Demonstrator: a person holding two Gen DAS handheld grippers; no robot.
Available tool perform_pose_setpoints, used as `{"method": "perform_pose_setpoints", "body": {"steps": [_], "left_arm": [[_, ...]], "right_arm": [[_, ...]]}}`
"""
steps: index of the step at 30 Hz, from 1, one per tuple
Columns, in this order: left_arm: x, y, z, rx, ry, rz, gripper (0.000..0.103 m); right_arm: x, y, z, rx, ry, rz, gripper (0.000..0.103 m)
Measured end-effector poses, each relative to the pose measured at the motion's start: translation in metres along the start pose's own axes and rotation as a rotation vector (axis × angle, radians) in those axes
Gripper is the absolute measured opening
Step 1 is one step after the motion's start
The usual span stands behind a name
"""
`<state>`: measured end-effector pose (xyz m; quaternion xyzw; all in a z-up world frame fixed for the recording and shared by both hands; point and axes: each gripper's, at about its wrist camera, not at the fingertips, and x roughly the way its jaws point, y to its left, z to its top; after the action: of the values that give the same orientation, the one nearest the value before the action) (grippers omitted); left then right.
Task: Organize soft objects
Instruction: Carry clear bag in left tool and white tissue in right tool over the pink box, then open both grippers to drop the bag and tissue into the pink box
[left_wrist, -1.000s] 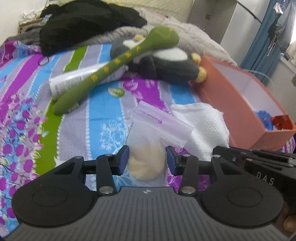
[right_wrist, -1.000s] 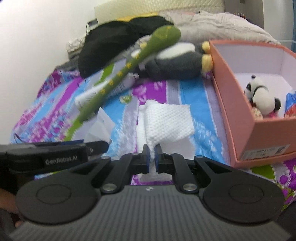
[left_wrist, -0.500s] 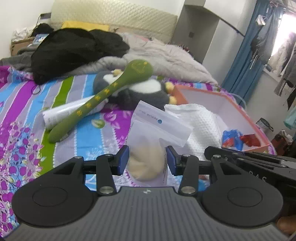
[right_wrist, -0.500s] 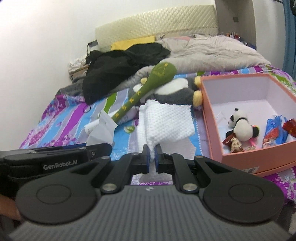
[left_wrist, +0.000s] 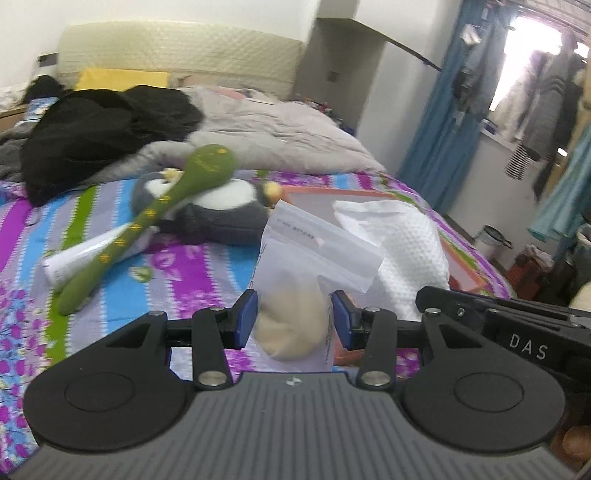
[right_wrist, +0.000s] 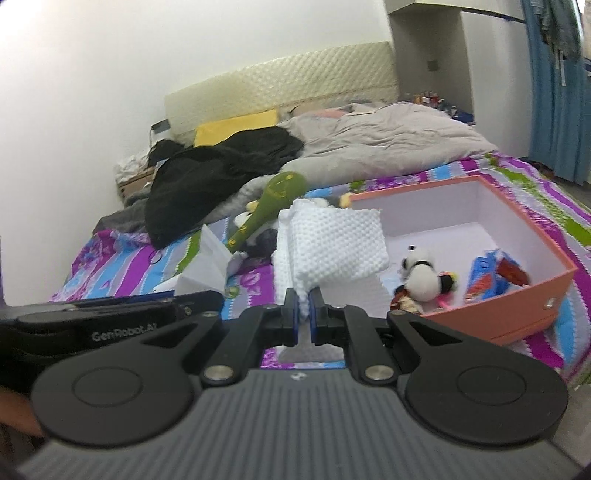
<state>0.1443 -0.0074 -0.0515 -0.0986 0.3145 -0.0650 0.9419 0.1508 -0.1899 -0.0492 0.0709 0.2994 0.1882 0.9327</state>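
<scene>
A bed with a striped purple, blue and green floral sheet (left_wrist: 110, 258) carries an open orange cardboard box (right_wrist: 524, 295), near the right claw. The left claw (left_wrist: 293, 321), half spread, pinches a clear plastic zip bag holding a cream fluffy lump (left_wrist: 295, 295), lifted above the sheet. The right claw (right_wrist: 303, 317), nearly pressed together, grips a white waffle-textured cloth (right_wrist: 332, 247) beside the box.

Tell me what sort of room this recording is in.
Most likely a lived-in bedroom. The work surface is a bed with a striped floral sheet and a padded headboard, a rumpled grey duvet lies heaped on it, and clothes hang by the blue curtain.
</scene>
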Motion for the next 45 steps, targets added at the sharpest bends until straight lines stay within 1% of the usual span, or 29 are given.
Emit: {"method": "perform_pose_setpoints", "body": {"steps": [2,5,8,12,15,19,23,26,28,29,31,33,35,39,41,45], "left_arm": [[0.006,-0.010,-0.001,0.018,0.007,-0.025,0.050],[0.019,-0.024,0.001,0.018,0.032,-0.068,0.050],[0.036,-0.039,0.009,0.053,0.060,-0.095,0.050],[0.059,-0.054,0.030,0.102,0.065,-0.088,0.050],[0.081,-0.056,0.049,0.097,0.083,-0.099,0.050],[0.111,-0.056,0.077,0.099,0.097,-0.086,0.050],[0.147,-0.052,0.102,0.087,0.144,-0.088,0.050],[0.178,-0.052,0.116,0.092,0.193,-0.083,0.050],[0.193,-0.055,0.123,0.109,0.211,-0.077,0.050],[0.201,-0.057,0.125,0.122,0.224,-0.074,0.050],[0.222,-0.059,0.129,0.116,0.264,-0.061,0.050],[0.241,-0.060,0.130,0.107,0.300,-0.066,0.050],[0.257,-0.061,0.128,0.101,0.337,-0.073,0.050],[0.292,-0.060,0.120,0.129,0.401,-0.016,0.050],[0.304,-0.057,0.115,0.115,0.434,-0.023,0.050],[0.307,-0.056,0.111,0.127,0.439,-0.022,0.051]], "right_arm": [[-0.004,-0.007,-0.001,0.002,0.005,-0.017,0.010],[-0.008,-0.016,0.002,-0.005,0.001,-0.035,0.010],[-0.007,-0.029,0.008,0.004,-0.005,-0.057,0.010],[0.007,-0.049,0.020,0.030,-0.004,-0.074,0.010],[0.022,-0.063,0.032,0.026,0.002,-0.100,0.010],[0.040,-0.080,0.048,0.017,0.009,-0.139,0.010],[0.064,-0.097,0.065,0.025,0.025,-0.177,0.010],[0.083,-0.112,0.072,0.062,0.061,-0.179,0.010],[0.097,-0.121,0.075,0.070,0.090,-0.182,0.010],[0.104,-0.124,0.076,0.069,0.103,-0.188,0.010],[0.116,-0.129,0.076,0.067,0.127,-0.207,0.010],[0.128,-0.136,0.075,0.093,0.159,-0.191,0.010],[0.139,-0.141,0.072,0.104,0.192,-0.200,0.010],[0.159,-0.156,0.069,0.145,0.255,-0.197,0.010],[0.165,-0.161,0.067,0.153,0.277,-0.201,0.011],[0.169,-0.165,0.064,0.142,0.293,-0.220,0.012]]}}
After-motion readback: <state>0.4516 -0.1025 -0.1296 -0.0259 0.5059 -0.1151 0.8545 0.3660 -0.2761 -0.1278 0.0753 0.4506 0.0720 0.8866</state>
